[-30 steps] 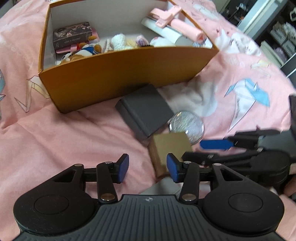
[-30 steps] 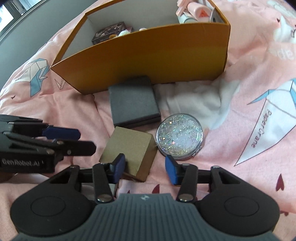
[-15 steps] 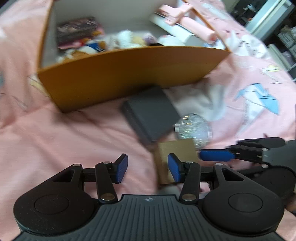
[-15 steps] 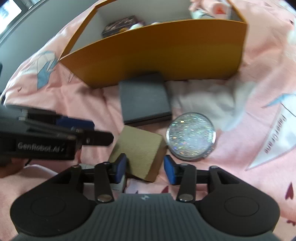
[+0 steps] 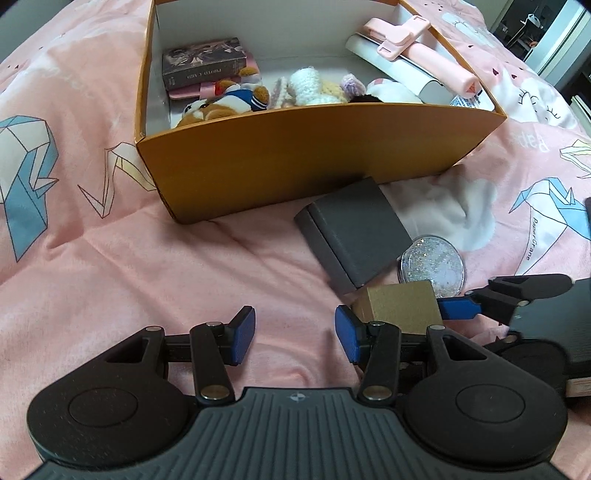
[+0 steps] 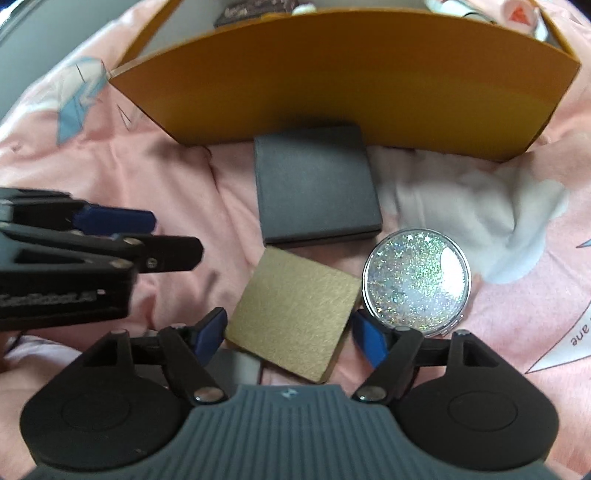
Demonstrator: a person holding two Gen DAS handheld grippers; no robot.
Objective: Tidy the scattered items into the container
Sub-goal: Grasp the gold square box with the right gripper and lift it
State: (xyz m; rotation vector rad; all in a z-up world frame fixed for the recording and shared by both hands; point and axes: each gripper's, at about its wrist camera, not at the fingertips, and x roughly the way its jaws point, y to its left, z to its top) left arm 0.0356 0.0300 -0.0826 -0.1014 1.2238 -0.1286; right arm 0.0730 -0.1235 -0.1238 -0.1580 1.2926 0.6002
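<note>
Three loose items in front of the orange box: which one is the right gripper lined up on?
The gold square box. It sits between the right gripper's open fingers; the dark grey box lies farther off against the orange box, the glitter compact outside the fingers.

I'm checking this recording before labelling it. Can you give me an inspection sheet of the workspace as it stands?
Surface: pink bedspread with a paper-crane print, rumpled.
Job's things: orange box open, already holding toys, a card pack and a pink clip; gold box, grey box and glitter mirror lie outside, in front of it.
Clutter: white cloth beside the grey box.
Grippers: right tool open, its blue pads either side of the gold box; left tool open over bare bedspread.
Cables: nothing seen.
Surroundings: dark shelving beyond the bed.
</note>
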